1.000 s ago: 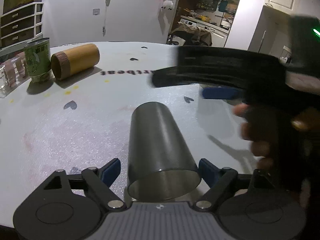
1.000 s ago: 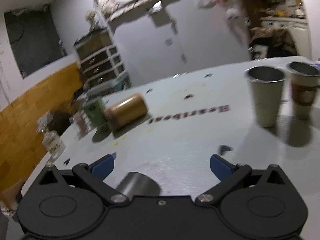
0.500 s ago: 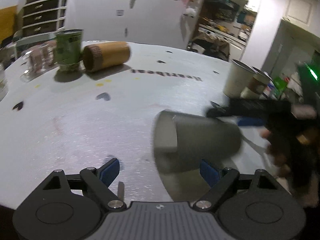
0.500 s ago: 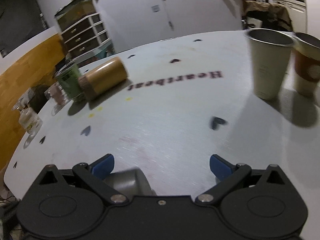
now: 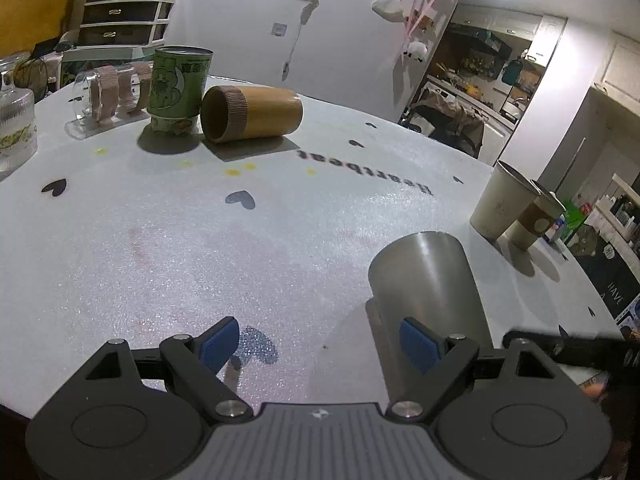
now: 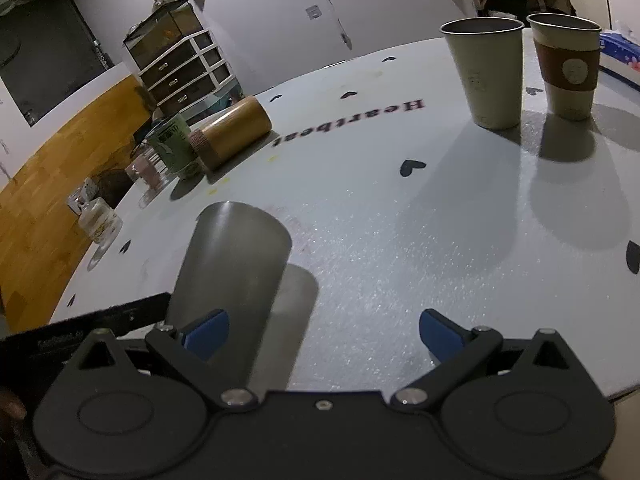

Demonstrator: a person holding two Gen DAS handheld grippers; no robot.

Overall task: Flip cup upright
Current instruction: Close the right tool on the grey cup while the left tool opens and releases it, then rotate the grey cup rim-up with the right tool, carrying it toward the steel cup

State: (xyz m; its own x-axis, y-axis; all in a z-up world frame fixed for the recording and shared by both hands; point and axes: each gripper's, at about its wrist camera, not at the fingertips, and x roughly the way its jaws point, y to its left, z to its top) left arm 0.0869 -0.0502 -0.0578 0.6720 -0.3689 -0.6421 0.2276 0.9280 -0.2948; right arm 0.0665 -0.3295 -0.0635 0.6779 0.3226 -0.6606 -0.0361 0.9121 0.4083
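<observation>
The steel cup (image 5: 428, 284) stands on the white table (image 5: 200, 260) with its closed, narrower end up and its wide rim down, so it is upside down; in the left wrist view it rises at about 4 o'clock, just behind the right-hand blue pad (image 5: 416, 346) of the left gripper (image 5: 320, 344); that gripper's fingers are spread wide with only bare table between them, and the cup sits outside the gap, so it holds nothing; whether the pad touches the cup wall I cannot tell.

In the right wrist view the same cup (image 6: 236, 276) stands at about 8 o'clock, behind the left-hand blue pad (image 6: 206, 334) of the right gripper (image 6: 322, 332); this gripper is also wide apart and grips nothing.

Toward 11 o'clock in the left view a bamboo cup (image 5: 250, 114) lies on its side, beside an inverted green cup (image 5: 178, 90); at 3 o'clock 2 paper cups, a plain cup (image 5: 500, 204) and a sleeved cup (image 5: 536, 222), stand upright side by side.
</observation>
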